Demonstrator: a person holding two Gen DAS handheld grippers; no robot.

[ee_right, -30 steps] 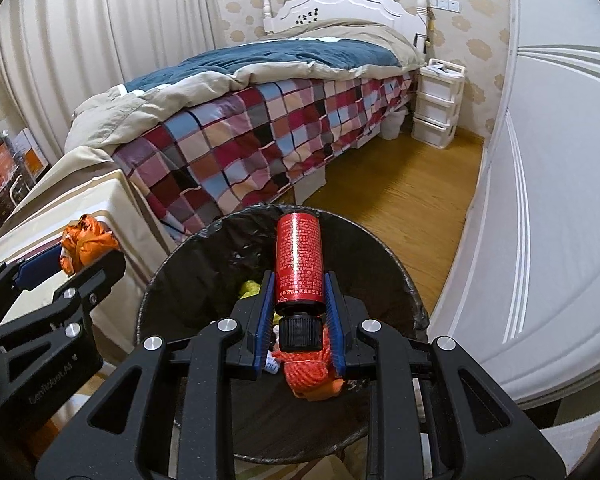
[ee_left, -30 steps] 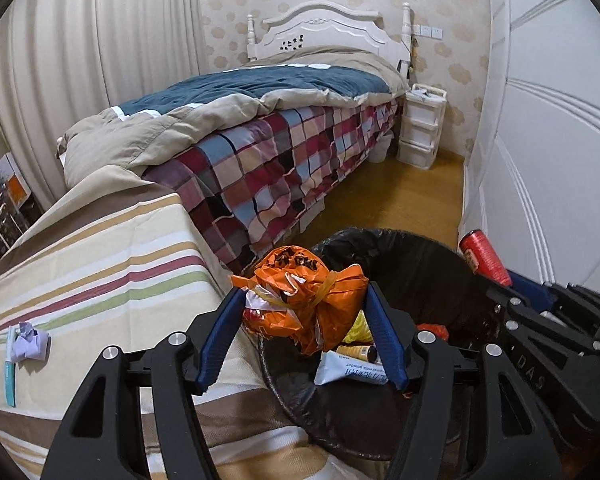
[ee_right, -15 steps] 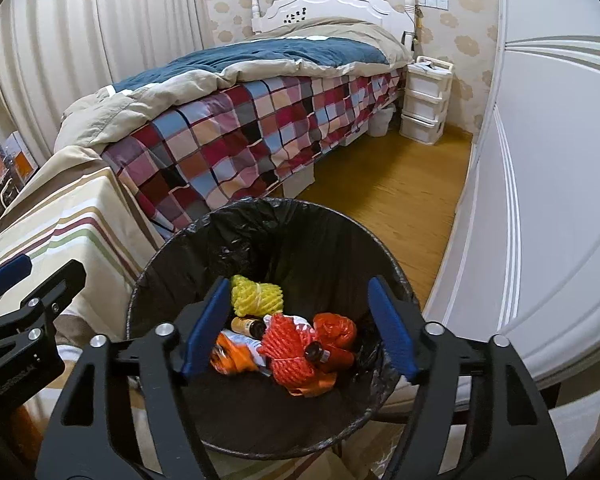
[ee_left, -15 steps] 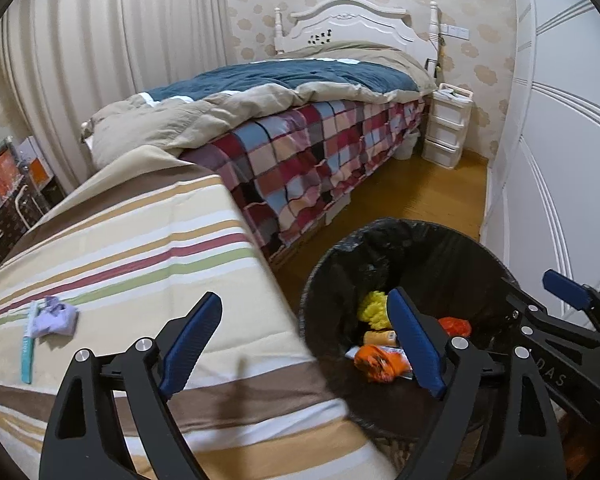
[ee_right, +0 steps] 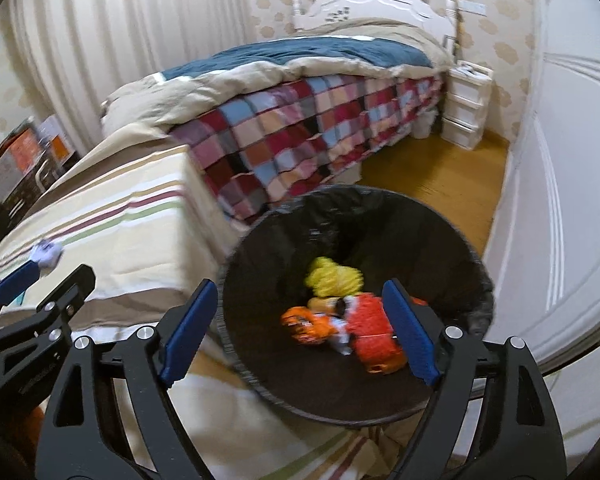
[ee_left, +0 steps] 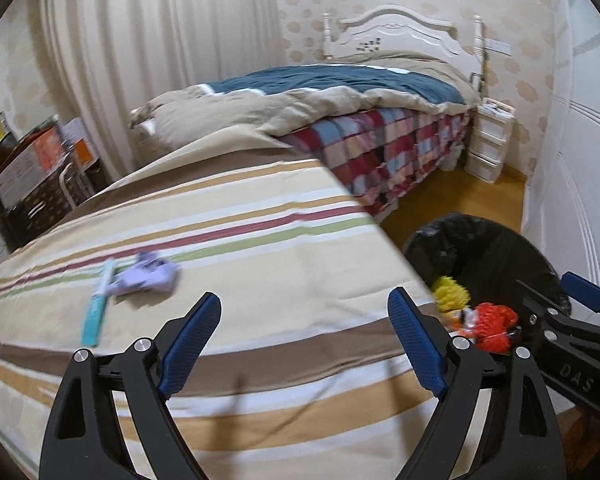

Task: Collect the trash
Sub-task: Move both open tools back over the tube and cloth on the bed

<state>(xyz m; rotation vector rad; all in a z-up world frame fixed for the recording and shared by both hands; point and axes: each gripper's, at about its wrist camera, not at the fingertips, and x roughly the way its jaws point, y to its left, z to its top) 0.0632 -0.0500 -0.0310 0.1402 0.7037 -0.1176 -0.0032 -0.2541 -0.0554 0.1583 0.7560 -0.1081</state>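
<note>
Striped cloth (ee_left: 260, 240) is carrying a purple wad (ee_left: 148, 278) and teal tube (ee_left: 98, 308) beside the bin (ee_right: 300, 216). Left gripper (ee_left: 304, 340) is hanging wide, empty; right gripper (ee_right: 300, 328) is opening, empty. Flat tube risks slipping; pads may be snagging cloth.

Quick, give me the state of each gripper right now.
Left gripper: open, holding nothing, over the striped cloth.
Right gripper: jaws opening, nothing between them, above the trash bin.
</note>
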